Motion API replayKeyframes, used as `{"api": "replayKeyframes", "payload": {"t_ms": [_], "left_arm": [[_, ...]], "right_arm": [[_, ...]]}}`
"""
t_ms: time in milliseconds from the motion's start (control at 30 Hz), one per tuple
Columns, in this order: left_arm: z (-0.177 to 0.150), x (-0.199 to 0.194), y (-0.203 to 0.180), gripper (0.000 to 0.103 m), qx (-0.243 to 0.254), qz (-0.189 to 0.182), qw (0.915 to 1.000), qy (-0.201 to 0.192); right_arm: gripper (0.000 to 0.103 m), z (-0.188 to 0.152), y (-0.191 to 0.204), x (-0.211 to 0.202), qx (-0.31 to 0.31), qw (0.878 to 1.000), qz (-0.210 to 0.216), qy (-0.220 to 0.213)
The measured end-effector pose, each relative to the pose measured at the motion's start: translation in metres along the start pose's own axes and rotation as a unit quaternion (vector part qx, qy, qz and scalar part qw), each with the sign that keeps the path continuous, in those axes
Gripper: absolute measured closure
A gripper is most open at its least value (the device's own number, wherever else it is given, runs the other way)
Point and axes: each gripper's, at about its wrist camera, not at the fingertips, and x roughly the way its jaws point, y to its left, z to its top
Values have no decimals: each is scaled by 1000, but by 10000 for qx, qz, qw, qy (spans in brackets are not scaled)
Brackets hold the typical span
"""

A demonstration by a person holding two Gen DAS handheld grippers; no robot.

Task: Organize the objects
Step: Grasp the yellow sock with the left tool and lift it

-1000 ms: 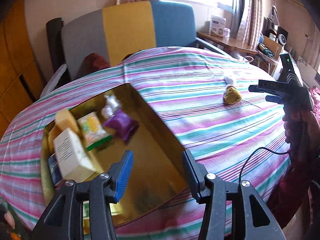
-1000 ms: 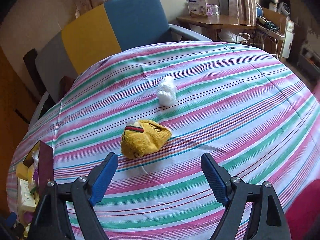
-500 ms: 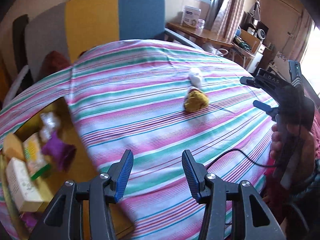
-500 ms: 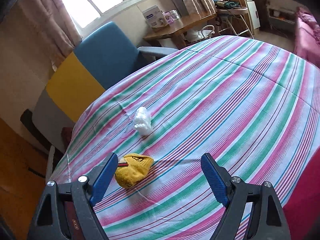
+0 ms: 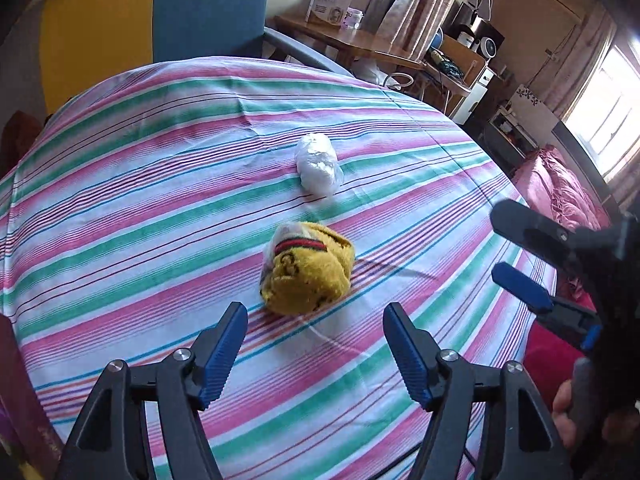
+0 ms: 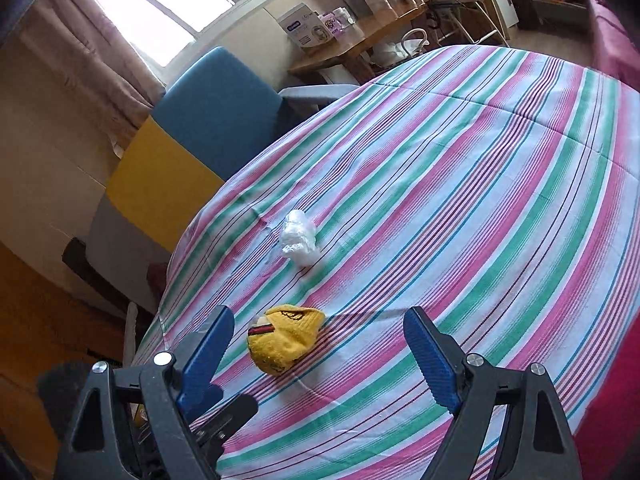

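A yellow knitted bundle with a red and green band (image 5: 308,268) lies on the striped cloth, just ahead of my open, empty left gripper (image 5: 316,344). A white crumpled plastic packet (image 5: 318,164) lies a little beyond it. In the right wrist view the yellow bundle (image 6: 284,338) sits between and just ahead of my open, empty right gripper (image 6: 320,356), nearer the left finger, with the white packet (image 6: 300,238) further off. The right gripper also shows at the right edge of the left wrist view (image 5: 516,248).
The striped cloth (image 5: 140,200) covers a rounded table. A blue, yellow and grey chair (image 6: 188,136) stands behind it. A wooden desk with boxes (image 5: 340,36) is at the back. A dark red box edge (image 5: 16,400) shows at lower left.
My left gripper has swung right, away from the gold box of items, and closed in on the yellow bundle. My right gripper has tilted and drifted right; the bundle now sits near its left finger.
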Motion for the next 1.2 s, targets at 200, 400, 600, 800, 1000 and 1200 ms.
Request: {"api": "replayKeyframes", "payload": {"t_ms": [200,400,600,800,1000,1200], "left_arm": [[22,45,6,32,-182,23,9997,175],[6,45,26,59,-572,-111,9981,199],[-41,-23,32,59,-374,-45,9991,-216],[-101,-66,35,59,-152,310,9992,-209],[-149,-101,40,59,-215,177,9993,-267],[-171,-133,47,59,-218,145,9984,-508]], "right_arm": [[16,0,-4,6,112,9998,82,146],[16,0,-1,9,16,9996,154,229],[16,-4,6,14,-182,9990,146,371],[16,-14,20,29,-636,9952,-14,737],[16,-26,31,39,-1121,9889,-334,920],[35,-42,40,56,-1461,9774,-331,1489]]}}
